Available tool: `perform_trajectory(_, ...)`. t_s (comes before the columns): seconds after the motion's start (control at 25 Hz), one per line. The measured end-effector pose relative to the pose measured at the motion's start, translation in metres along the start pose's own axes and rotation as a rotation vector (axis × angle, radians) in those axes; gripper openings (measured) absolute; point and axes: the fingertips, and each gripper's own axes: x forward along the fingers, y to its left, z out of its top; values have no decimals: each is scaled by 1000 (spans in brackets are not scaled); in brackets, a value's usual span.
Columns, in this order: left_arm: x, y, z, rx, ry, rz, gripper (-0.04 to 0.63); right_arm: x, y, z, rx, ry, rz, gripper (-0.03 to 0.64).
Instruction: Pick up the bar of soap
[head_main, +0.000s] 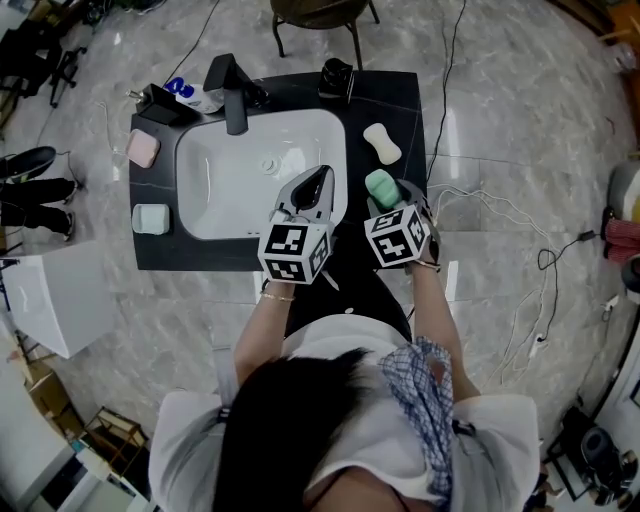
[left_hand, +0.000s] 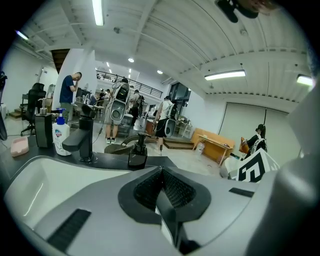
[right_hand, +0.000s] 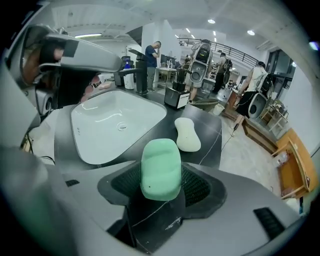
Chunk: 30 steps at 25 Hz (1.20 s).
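Grey marble floor (head_main: 500, 150) lies around a dark tabletop (head_main: 300, 90) with a white basin (head_main: 215, 185) set into it; a person stands at its near edge with one tool in each hand.

The right hand-held gripper (head_main: 392, 205) has its jaws closed on the green bar of soap (right_hand: 161, 167); the bar stands between the two ribbed pads and its rounded far end sticks out beyond them; in the head view it is over the right front part of the tabletop, just beside the basin; whether it touches the surface I cannot tell.

The left hand-held gripper (left_hand: 161, 172) has its jaws together with nothing between them; in the head view it hangs over the near right corner of the basin, close beside the right one.

Behind the green bar a cream, waisted bar of soap (head_main: 381, 143) lies flat on the tabletop, apart from it; on the left side of the basin a pink bar (head_main: 143, 148) lies toward the back and a pale mint bar (head_main: 151, 218) toward the front; a black faucet (head_main: 232, 95) stands at the back rim; a black pump dispenser (head_main: 337, 78) stands at the back right; a white bottle with a blue cap (left_hand: 60, 135) stands at the back left.

Farther off in the gripper views, several people stand in a bright workshop.
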Motion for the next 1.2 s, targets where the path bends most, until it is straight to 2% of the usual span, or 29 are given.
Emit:
perform_trajectory(0.24,8,0,2,1,2,3,9,10,0,-11,22,70,53,264)
perform_trajectory(0.52,11,3,3,-13,-2,16,11,13,0,-13,76,97,106,264)
perform_trajectory(0.72,10,2,2,-9,1,17,11,10,-1,-12,125,48,118,264)
perform_trajectory(0.88,7,2,3,-7,-1,17,11,-5,-8,3,178,-39,138,279)
perform_trajectory(1.2,-5,8,4,-18,-20,29,11,-35,-17,31,218,-180,111,290)
